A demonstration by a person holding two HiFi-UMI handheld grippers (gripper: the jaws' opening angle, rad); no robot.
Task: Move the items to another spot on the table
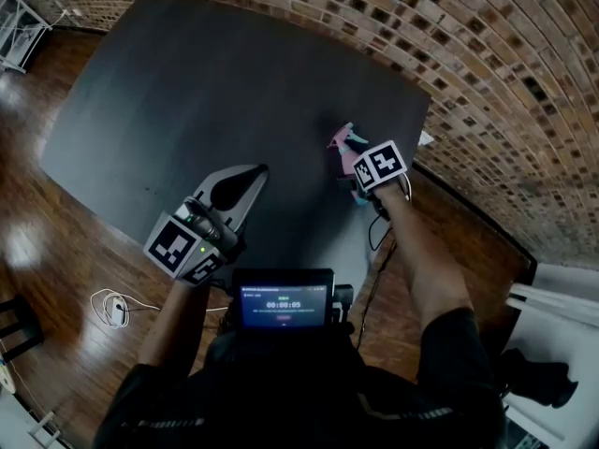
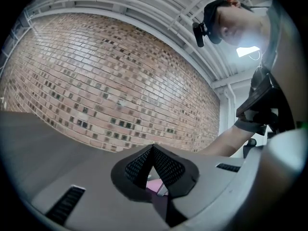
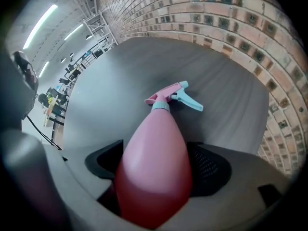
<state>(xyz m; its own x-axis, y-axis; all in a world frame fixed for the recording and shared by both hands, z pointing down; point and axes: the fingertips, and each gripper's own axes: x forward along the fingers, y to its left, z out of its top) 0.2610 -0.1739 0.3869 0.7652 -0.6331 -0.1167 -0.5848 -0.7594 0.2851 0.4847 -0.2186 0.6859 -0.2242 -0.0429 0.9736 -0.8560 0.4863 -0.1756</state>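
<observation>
My right gripper [image 3: 157, 161] points steeply down with its jaws spread wide around a pink spray bottle [image 3: 151, 143]. The fat body of the bottle fills the whole gap. The mesh pads [image 3: 211, 165] on both sides look pressed against its flanks, so I read this as a grip on the bottle. The bottle's base is nearest the camera. Its pink head and pale blue trigger [image 3: 190, 100] point away from the gripper, towards the dark worktop [image 1: 206, 82]. I cannot tell whether the bottle's weight rests on the surface or hangs from the jaws.

From the head view, the bottle is on the right side of the worktop, close to the edge that runs along the brick wall [image 1: 487, 54]. Its head pokes out just past the marker cube [image 1: 382, 165] on my right gripper.

My left gripper [image 1: 258, 171] is over the near edge of the worktop, well apart from the bottle and roughly level. In the left gripper view its jaws are closed, the tips meeting in a point with nothing held between them. A bit of pink shows through the small gap beneath the tips, too small to make out clearly.

A small screen [image 1: 284, 302] sits at the person's chest, and a wooden floor [image 1: 56, 232] surrounds the worktop.
</observation>
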